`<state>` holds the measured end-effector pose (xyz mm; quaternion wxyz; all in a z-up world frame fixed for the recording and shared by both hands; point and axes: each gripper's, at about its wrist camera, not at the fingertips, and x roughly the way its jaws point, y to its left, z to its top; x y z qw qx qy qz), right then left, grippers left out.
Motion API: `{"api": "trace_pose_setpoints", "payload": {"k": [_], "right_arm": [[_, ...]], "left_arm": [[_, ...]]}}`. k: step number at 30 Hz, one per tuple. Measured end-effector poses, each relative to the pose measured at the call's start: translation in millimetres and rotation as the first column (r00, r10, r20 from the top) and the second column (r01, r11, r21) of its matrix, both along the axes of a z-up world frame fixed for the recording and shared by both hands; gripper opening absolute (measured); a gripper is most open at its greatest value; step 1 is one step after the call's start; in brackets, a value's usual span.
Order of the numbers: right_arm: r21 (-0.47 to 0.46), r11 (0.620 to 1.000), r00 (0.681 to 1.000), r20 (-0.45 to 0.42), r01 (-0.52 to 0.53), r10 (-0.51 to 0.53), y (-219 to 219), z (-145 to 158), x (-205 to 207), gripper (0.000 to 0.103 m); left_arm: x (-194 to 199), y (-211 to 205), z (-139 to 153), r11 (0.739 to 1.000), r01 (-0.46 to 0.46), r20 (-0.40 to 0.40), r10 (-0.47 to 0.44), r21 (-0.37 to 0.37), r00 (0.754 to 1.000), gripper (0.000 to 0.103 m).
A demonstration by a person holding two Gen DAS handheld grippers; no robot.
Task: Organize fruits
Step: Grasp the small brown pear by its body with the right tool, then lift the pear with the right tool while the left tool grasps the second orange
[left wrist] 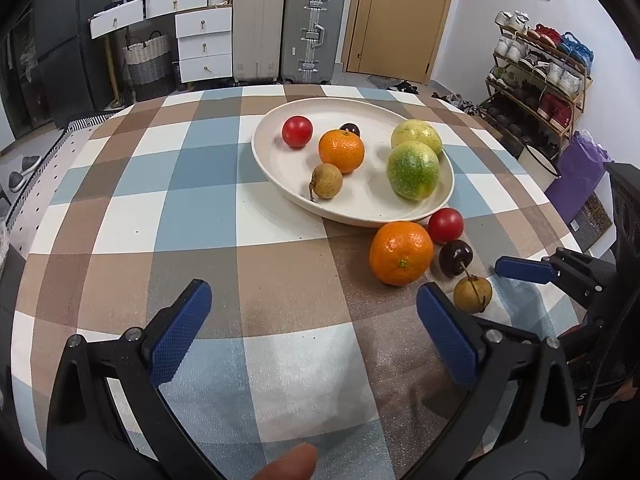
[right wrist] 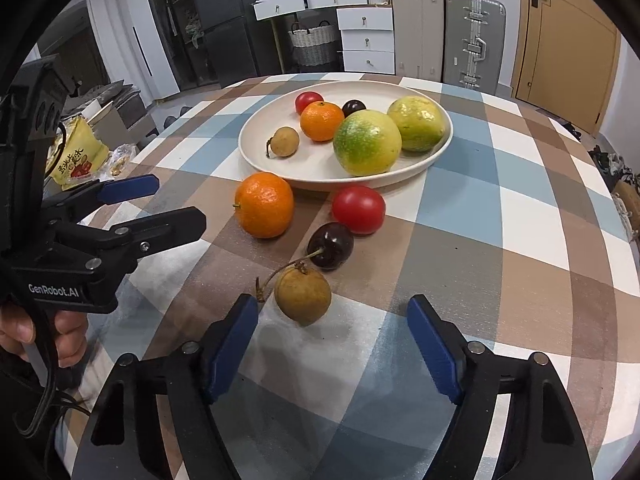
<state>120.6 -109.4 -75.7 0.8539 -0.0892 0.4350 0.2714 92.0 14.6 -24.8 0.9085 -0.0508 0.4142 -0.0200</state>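
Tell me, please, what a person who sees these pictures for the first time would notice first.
The eye goes first to the white plate in the middle of the checked tablecloth, holding two big green-yellow fruits, an orange, a tomato, a dark cherry and a small brown longan. In front of it, four more fruits lie on the cloth: an orange, a tomato, a cherry and a longan. The right gripper stands open just before that longan.

White lettering reading "GenRobot.AI" stands on the black body of the left gripper [right wrist: 176,208], while a yellow snack bag [right wrist: 78,154] beyond it carries red Chinese characters too small to read with certainty.
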Motion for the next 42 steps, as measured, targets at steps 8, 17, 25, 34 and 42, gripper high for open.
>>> {"api": "trace_pose_setpoints", "payload": {"k": [8, 17, 25, 34, 42], "right_arm": [[-0.047, 0.999, 0.999, 0.037, -0.006, 0.007, 4.7, -1.4, -0.5, 0.067], [-0.021, 0.999, 0.998, 0.043, -0.042, 0.042, 5.8, -0.7, -4.4, 0.044], [-0.022, 0.999, 0.998, 0.049, -0.046, 0.047, 8.2, -1.3, -4.5, 0.028], [-0.051, 0.998, 0.997, 0.070, 0.022, -0.018, -11.5, 0.4, -5.3, 0.027], [-0.063, 0.994, 0.992, 0.093, 0.093, -0.087, -32.9, 1.4, 0.4, 0.027]], "left_arm": [[4.9, -5.7, -6.3, 0.999, 0.033, -0.042, -0.033, -0.018, 0.999, 0.100], [4.8, -13.5, -8.5, 0.999, 0.050, -0.035, -0.049, 0.012, 0.998, 0.100], [3.2, -6.3, -9.9, 0.999, 0.039, -0.039, -0.039, -0.013, 0.998, 0.100], [5.0, -2.7, -13.7, 0.999, 0.028, -0.045, -0.029, -0.025, 0.999, 0.100], [7.5, -5.4, -15.9, 0.999, 0.024, -0.047, -0.025, -0.026, 0.999, 0.100]]}}
